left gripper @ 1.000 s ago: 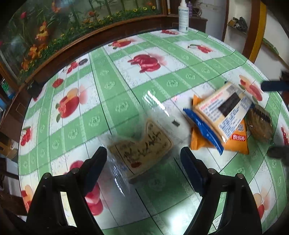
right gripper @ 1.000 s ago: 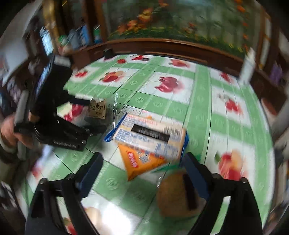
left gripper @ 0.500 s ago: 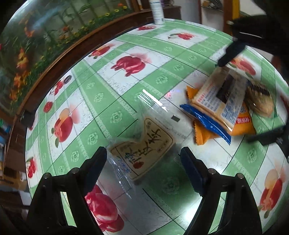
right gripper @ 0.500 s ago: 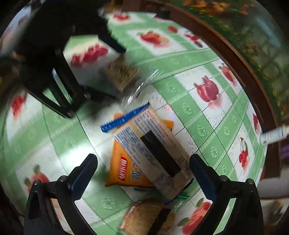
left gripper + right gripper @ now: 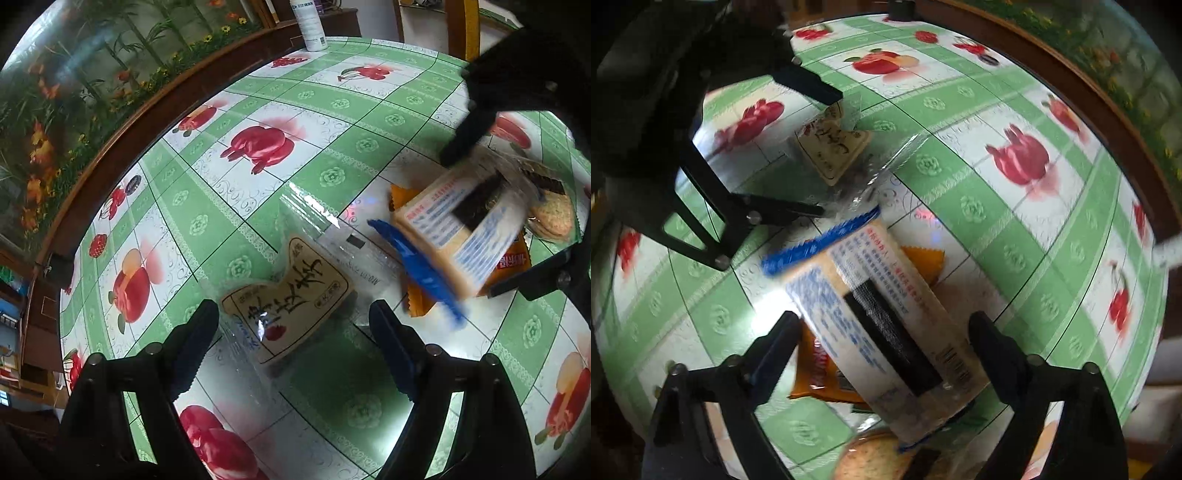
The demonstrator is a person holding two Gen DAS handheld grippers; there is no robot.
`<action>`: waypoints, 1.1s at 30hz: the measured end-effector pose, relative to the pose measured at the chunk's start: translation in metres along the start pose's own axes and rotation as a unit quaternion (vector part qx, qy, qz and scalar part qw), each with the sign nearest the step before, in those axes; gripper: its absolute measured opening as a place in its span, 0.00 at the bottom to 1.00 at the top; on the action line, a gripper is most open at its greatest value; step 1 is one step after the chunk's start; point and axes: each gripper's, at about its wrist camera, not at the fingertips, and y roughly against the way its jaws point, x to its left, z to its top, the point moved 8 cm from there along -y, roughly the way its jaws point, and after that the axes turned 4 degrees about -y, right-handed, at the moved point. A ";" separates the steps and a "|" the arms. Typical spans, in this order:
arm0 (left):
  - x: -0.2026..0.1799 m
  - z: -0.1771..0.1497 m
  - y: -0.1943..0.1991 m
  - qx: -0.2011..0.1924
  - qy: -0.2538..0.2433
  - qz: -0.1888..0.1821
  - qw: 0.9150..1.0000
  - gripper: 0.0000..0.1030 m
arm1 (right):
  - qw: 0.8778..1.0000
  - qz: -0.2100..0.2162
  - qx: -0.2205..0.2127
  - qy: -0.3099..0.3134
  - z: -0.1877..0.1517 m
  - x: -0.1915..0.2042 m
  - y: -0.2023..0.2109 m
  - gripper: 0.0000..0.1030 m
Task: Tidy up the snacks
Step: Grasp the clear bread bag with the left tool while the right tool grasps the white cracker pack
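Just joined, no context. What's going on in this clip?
A person with two handheld claws is sorting snacks on a fruit-print table. The left claw, open, straddles a clear-wrapped tan snack. The right claw, open, brackets a beige cracker pack lying on an orange packet. Neither snack looks gripped yet. A round cookie lies beside the pile.

Clear-wrapped snack w/ tan label + black calligraphy (image 5: pixel 291 295) lies flat on the tablecloth, near centre in left wrist view, wrapper crinkled & glossy. To its right, long cracker pack (image 5: pixel 461 225), cream w/ blue print, black band & blue crimped end, sits tilted across an orange packet (image 5: pixel 511 262). A round brown biscuit pack (image 5: pixel 552 218) lies at far right, touching that pile.
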 end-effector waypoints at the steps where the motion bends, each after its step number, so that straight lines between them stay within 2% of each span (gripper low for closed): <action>1: -0.001 -0.001 0.000 0.002 0.001 0.003 1.000 0.75 | 1.000 0.004 -0.003 -0.013 -0.002 0.003 0.002 0.75; 2: -0.002 -0.002 0.001 0.000 0.005 0.002 1.000 0.65 | 1.000 0.006 -0.006 -0.023 -0.004 0.006 0.004 0.66; 3: -0.002 -0.003 0.002 0.002 0.010 0.000 1.000 0.50 | 0.999 0.001 -0.012 -0.030 -0.005 0.009 0.005 0.65; 6: -0.002 -0.006 0.005 0.000 0.029 0.007 1.000 0.33 | 0.998 -0.005 -0.029 -0.058 -0.009 0.013 0.007 0.65; 9: -0.003 -0.011 0.009 -0.001 0.055 0.003 0.999 0.22 | 0.993 0.004 -0.055 -0.103 -0.013 0.011 0.011 0.63; 13: -0.002 -0.013 0.017 -0.008 0.073 -0.008 0.997 0.24 | 0.989 0.015 -0.068 -0.128 -0.019 0.011 0.015 0.63; 14: 0.001 -0.012 0.020 -0.009 0.076 0.001 0.997 0.32 | 0.989 0.013 -0.070 -0.130 -0.021 0.011 0.017 0.63; 15: 0.004 -0.011 0.023 -0.010 0.077 0.008 0.997 0.54 | 0.989 0.011 -0.073 -0.130 -0.022 0.012 0.018 0.63; 17: 0.006 -0.007 0.028 -0.018 0.074 0.007 0.997 0.81 | 0.988 0.012 -0.079 -0.133 -0.024 0.013 0.020 0.64; 20: 0.002 0.000 0.038 -0.036 0.035 0.001 0.999 0.81 | 0.987 0.009 -0.090 -0.131 -0.020 0.013 0.022 0.70; 24: -0.002 0.014 0.027 -0.024 -0.030 0.013 0.999 0.82 | 0.988 -0.003 -0.091 -0.124 -0.016 0.010 0.022 0.72; 26: 0.000 0.023 0.018 -0.024 -0.042 0.013 0.999 0.82 | 0.987 -0.002 -0.093 -0.128 -0.014 0.006 0.020 0.72; 30: 0.009 0.038 0.002 -0.025 -0.035 -0.008 0.999 0.82 | 0.985 0.024 -0.097 -0.138 -0.015 0.006 0.015 0.72; 32: 0.010 0.038 -0.009 -0.012 -0.034 -0.019 0.999 0.82 | 0.985 0.022 -0.101 -0.136 -0.015 0.006 0.014 0.71; 33: 0.010 0.036 -0.017 0.000 -0.035 -0.027 0.999 0.74 | 0.985 0.024 -0.103 -0.137 -0.014 0.006 0.014 0.69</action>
